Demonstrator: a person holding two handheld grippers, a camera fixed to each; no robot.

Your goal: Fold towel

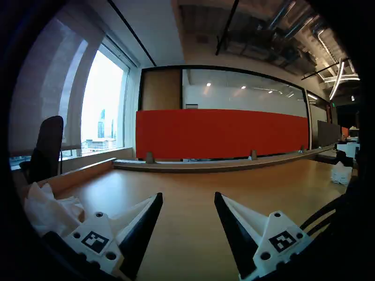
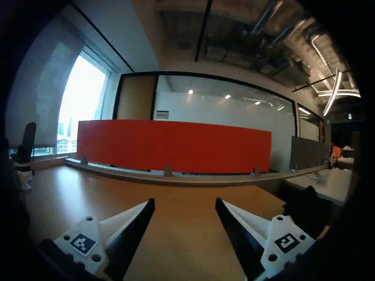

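Observation:
A crumpled white towel (image 1: 47,210) lies on the wooden table (image 1: 197,187) at the far left of the left gripper view, just beside my left finger. My left gripper (image 1: 188,195) is open over bare wood with nothing between its fingers. In the right gripper view, my right gripper (image 2: 185,201) is also open and empty above the table (image 2: 183,201). A small white bundle (image 2: 23,180) sits at that view's far left edge; I cannot tell what it is.
A red divider panel (image 1: 220,133) runs along the table's far edge, also seen as the red panel (image 2: 173,145). A black chair (image 1: 44,150) stands by the window at left. Another white bundle (image 1: 341,173) lies at the right. A dark chair back (image 2: 307,206) rises at right.

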